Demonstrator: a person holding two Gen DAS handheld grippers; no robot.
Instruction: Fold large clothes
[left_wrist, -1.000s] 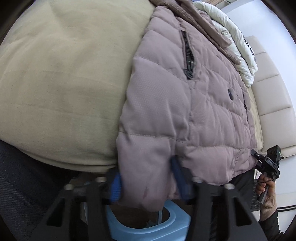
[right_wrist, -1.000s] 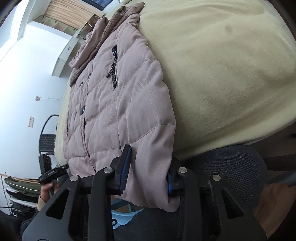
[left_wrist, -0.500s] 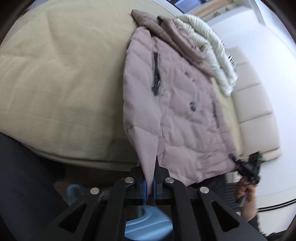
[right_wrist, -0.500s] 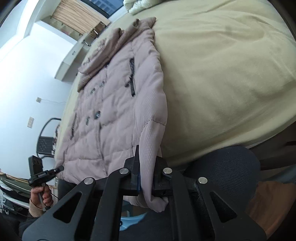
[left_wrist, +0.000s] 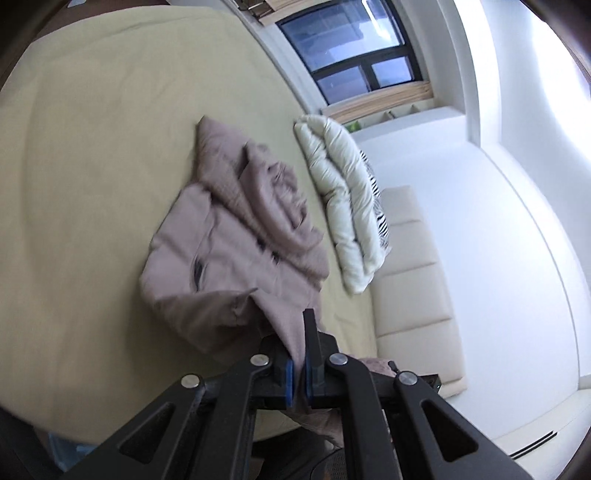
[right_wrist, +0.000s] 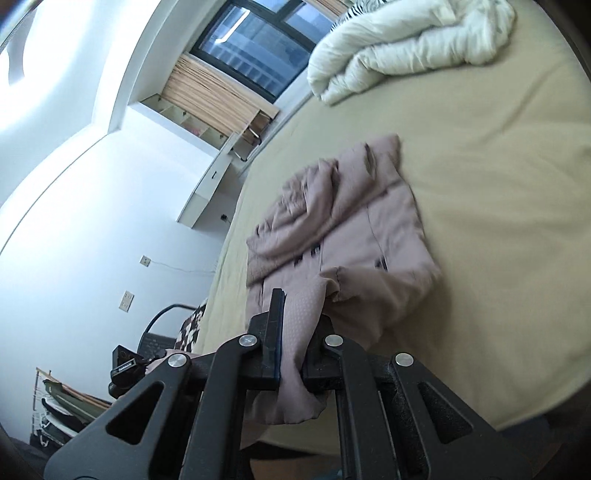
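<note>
Ahead of each clamped hand-held gripper (left_wrist: 299, 363) (right_wrist: 291, 354), the soft, bulky jacket (left_wrist: 236, 251) hangs by its pinched hem corners.

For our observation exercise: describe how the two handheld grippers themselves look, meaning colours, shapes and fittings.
Left gripper and right gripper look alike: matte black angular linkage arms with triangular cut-outs, round silver pivot bolts, and flat black fingers faced with blue pads. No cables or markings show.
</note>
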